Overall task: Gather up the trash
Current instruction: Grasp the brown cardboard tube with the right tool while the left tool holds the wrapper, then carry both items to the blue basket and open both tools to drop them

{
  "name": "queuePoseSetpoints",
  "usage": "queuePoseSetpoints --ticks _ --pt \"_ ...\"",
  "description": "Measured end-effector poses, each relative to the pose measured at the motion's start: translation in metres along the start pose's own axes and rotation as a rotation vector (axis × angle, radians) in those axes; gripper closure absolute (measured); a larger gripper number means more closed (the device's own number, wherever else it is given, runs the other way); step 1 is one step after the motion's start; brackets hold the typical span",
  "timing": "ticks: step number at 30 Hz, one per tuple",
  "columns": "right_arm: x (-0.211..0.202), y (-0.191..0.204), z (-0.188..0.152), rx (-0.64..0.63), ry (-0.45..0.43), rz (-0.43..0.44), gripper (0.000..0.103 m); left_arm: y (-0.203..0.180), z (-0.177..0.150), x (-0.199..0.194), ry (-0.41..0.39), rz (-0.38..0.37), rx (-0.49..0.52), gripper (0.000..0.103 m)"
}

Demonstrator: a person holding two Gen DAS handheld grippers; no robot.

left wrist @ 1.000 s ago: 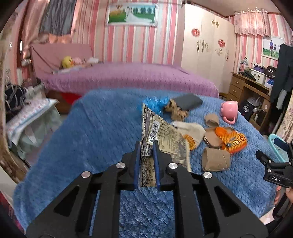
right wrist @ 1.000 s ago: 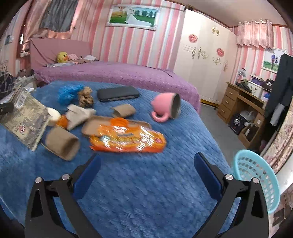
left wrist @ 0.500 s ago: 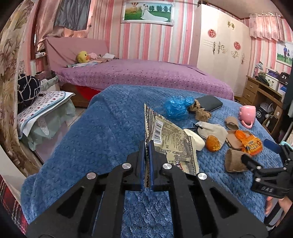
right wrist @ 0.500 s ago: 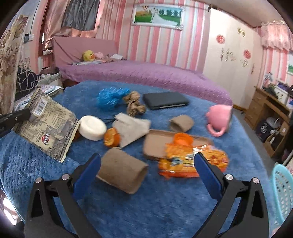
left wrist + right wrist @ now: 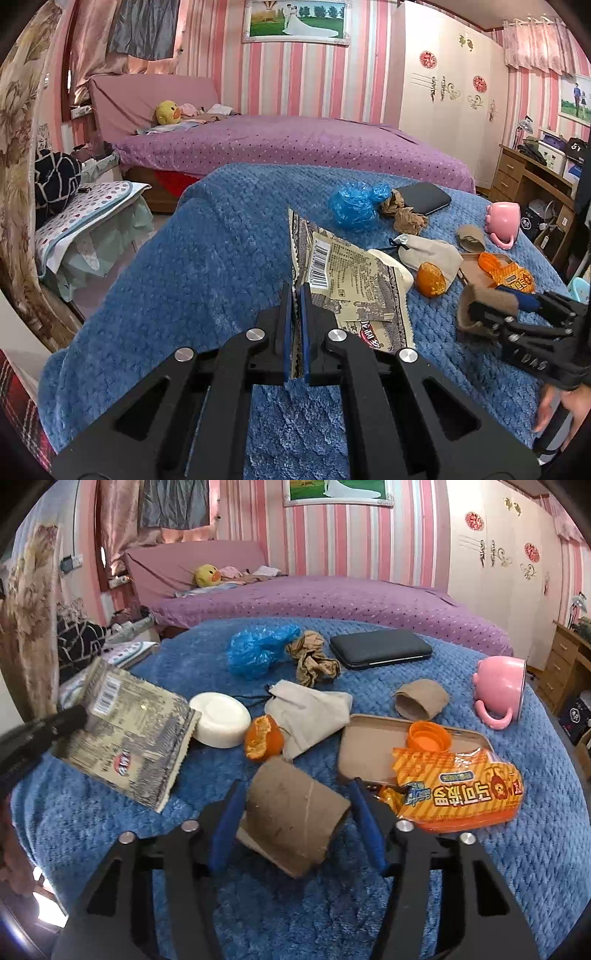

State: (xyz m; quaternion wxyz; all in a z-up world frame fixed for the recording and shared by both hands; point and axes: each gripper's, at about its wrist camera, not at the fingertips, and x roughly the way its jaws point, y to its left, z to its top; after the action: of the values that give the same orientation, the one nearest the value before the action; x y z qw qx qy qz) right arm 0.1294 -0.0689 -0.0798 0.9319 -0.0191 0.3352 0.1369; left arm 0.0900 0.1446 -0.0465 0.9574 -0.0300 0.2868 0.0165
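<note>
The right gripper (image 5: 295,812) moved over the cardboard tube (image 5: 295,812), jaws closing.

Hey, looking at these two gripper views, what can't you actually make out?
- Cardboard tube, right wrist view: pad contact hidden by its bulk as the right gripper closes.
- Wrapper, left wrist view: the pinched edge hidden inside the left gripper.
- Blue basket, left wrist view: cut off by the frame edge.

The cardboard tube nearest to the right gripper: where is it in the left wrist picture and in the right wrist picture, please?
Left wrist view: the cardboard tube is at the right edge, between the fingers of the right gripper, whose jaws are closing.
Right wrist view: it is low in the centre, between the blue pads.
Shared landmark: the orange peel, just beyond the tube on the blue blanket.
</note>
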Motion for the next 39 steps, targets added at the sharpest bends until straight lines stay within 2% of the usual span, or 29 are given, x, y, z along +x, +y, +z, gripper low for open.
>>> queuePoseSetpoints --ticks 4,10,23,27,33,39 --pt "-0.015 -0.013 0.001 -0.002 -0.026 0.0 0.051 -0.01 -0.003 -0.01 -0.018 0.016 0.001 0.1" --pt "-0.04 -0.043 0.002 0.012 -0.055 -0.036 0.051 -0.045 0.002 -0.028 -0.048 0.025 0.03 0.1" --pt "-0.11 -0.158 -0.017 0.115 -0.127 -0.174 0.051 -0.12 0.029 -0.075 -0.1 -0.048 0.061 0.102" --pt "-0.133 -0.196 -0.024 0.149 -0.148 -0.228 0.051 -0.151 0.035 -0.088 -0.118 -0.096 0.072 0.101" --pt "-0.178 -0.255 -0.041 0.197 -0.178 -0.34 0.051 -0.206 0.041 -0.099 -0.119 -0.212 0.093 0.101" --pt "-0.222 -0.317 -0.068 0.263 -0.177 -0.466 0.051 -0.273 0.037 -0.099 -0.103 -0.327 0.16 0.101"
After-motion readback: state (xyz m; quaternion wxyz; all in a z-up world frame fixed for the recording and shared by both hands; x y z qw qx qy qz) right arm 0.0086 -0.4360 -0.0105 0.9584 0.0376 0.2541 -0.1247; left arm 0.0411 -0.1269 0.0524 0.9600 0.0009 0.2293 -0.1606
